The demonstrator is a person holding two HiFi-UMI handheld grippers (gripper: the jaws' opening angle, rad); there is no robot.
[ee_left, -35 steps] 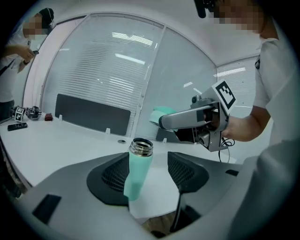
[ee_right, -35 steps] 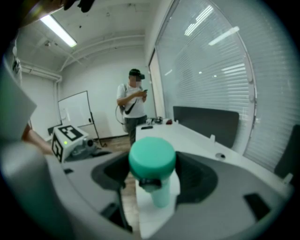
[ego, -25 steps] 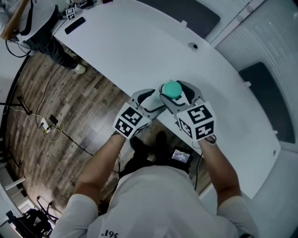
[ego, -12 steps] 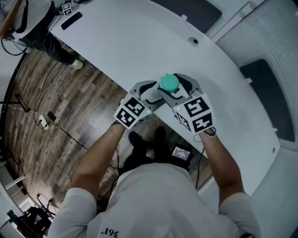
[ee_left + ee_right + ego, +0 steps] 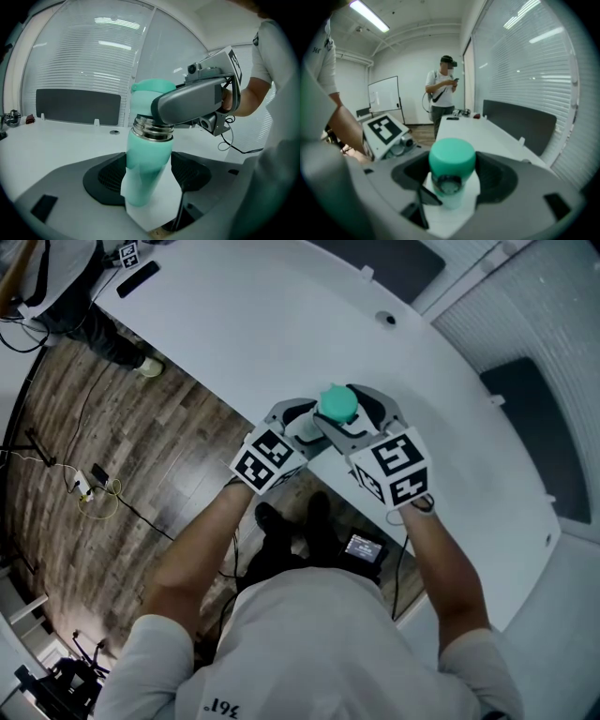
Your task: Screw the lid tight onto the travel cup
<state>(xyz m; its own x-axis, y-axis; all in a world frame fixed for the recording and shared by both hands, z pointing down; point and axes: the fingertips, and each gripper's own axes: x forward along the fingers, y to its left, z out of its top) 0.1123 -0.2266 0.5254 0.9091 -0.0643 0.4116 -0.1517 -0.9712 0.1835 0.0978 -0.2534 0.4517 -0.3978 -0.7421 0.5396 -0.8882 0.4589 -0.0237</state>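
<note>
Head view: lid (image 5: 337,405) has edged slightly up-frame.

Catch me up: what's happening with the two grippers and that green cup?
A person works a handheld gripper in each hand at the edge of a white table. The left gripper is clamped on the body of the teal travel cup. The right gripper is closed on the lid. The left gripper view shows a band of metal thread exposed between lid and body, so the lid is not yet screwed fully down.
</note>
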